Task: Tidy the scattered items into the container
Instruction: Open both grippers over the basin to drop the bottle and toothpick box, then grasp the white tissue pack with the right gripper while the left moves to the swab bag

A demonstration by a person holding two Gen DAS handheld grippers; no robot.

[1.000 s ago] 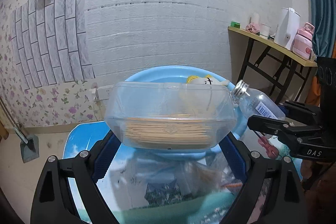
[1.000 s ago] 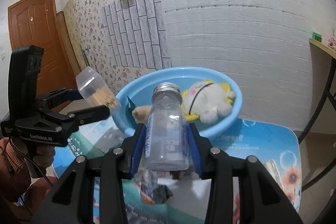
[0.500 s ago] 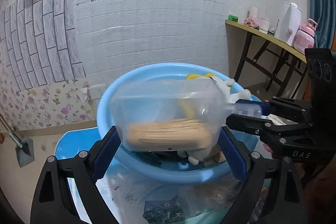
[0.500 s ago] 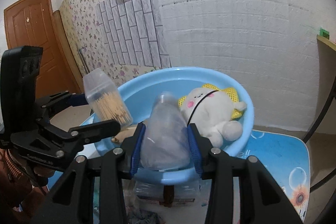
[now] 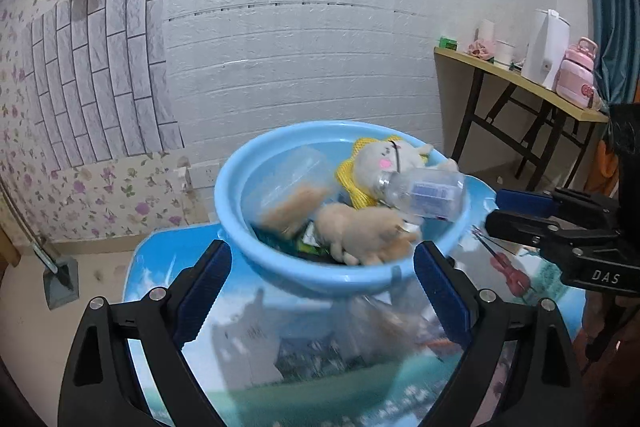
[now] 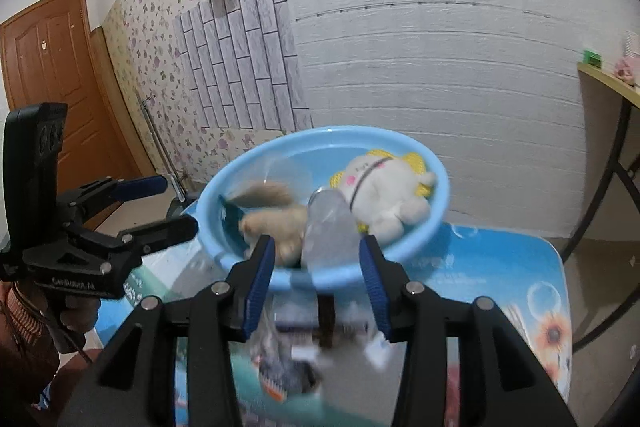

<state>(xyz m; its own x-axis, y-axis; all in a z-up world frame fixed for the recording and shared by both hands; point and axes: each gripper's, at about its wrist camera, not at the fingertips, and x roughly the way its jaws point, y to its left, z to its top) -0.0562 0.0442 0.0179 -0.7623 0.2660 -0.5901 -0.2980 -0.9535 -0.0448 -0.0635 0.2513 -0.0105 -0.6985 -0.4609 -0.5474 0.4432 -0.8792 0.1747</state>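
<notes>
Left gripper (image 5: 322, 291) jaws wide, empty; right gripper (image 6: 318, 269) jaws opening, clear bottle (image 6: 328, 227) loose between them, over the blue basin (image 5: 320, 277) rim. Left view alone shows bottle label; toothpick jar (image 5: 288, 187), blurred, inside basin with plush toy (image 6: 380, 191).

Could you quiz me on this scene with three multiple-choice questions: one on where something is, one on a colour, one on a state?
1. Where is the white plush toy?
A. on the floor
B. in the basin
C. on the side table

2. What colour is the basin?
A. blue
B. red
C. green

3. How do the left gripper's jaws stand?
A. shut on a jar
B. shut on a toy
C. open, holding nothing

Answers: B, it lies inside the rim; A, the rim and wall are light blue; C, the gap between them is wide and bare.
</notes>
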